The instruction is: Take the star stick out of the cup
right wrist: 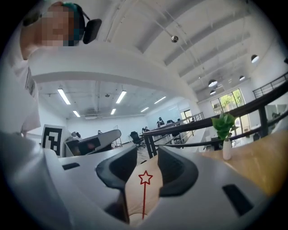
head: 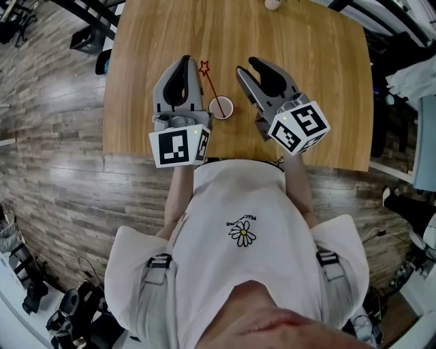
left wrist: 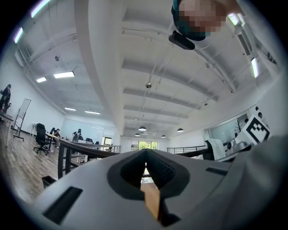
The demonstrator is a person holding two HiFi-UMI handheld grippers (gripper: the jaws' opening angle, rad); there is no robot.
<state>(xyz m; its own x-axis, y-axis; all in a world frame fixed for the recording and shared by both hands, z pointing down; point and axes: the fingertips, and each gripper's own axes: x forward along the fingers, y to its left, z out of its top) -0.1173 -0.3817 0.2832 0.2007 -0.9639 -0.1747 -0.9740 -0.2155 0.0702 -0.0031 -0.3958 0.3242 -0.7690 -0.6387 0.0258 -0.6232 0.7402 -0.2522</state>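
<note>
A thin red stick with an outlined star leans up and to the left out of a small white cup near the front of the wooden table. My left gripper lies just left of the cup, its jaws shut together with nothing between them; its own view looks up over the table at the ceiling. My right gripper lies just right of the cup and stands open. In the right gripper view the star stick shows through the gap ahead of the right gripper, untouched by the pads.
A small plant in a white vase stands at the table's far edge. The person's torso is against the table's front edge. Wood floor and office furniture surround the table.
</note>
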